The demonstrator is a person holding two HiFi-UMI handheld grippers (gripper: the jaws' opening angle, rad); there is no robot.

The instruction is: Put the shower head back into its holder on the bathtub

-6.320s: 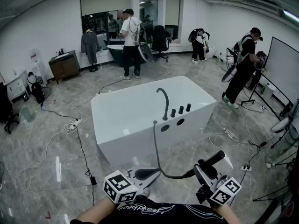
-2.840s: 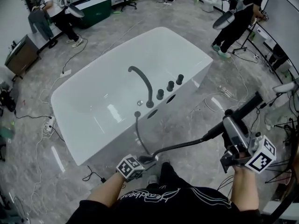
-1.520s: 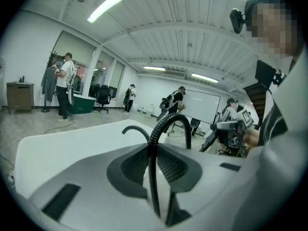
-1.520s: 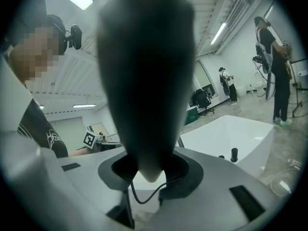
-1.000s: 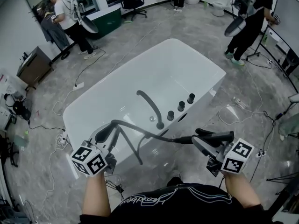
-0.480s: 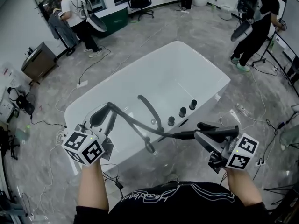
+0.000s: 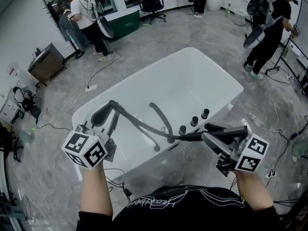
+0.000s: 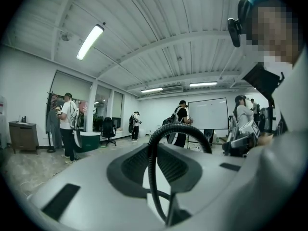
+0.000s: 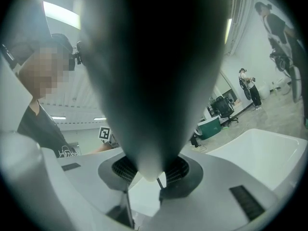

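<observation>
Black corrugated hose (image 7: pixel 139 124) is clamped in the left gripper (image 7: pixel 102 117). In the left gripper view the jaws of that gripper (image 8: pixel 156 170) are closed on the hose (image 8: pixel 178 134), which arches up and over in front of them. From this grip the hose runs right across the near side of the white bathtub (image 7: pixel 211 64) to the shower head (image 7: pixel 226 130). A second stretch drops from the left gripper towards the tub's near rim.

The right gripper (image 7: pixel 211 137) is clenched on the dark shower head, which lies roughly level in the air. It sits out of its holder, just near and right of the three black knobs (image 7: pixel 194 121) on the rim. In the right gripper view the shower head (image 9: pixel 154 71) fills most of the picture, pinched between the jaws of that gripper (image 9: pixel 144 177).

A curved black spout (image 7: pixel 161 117) rises from the rim left of the knobs. The tub stands on grey marble floor (image 7: pixel 159 37). Far off, one person (image 7: pixel 86 18) stands at the left and another (image 7: pixel 267 28) at the right, and a brown cabinet (image 7: pixel 45 61) stands by the left wall.
</observation>
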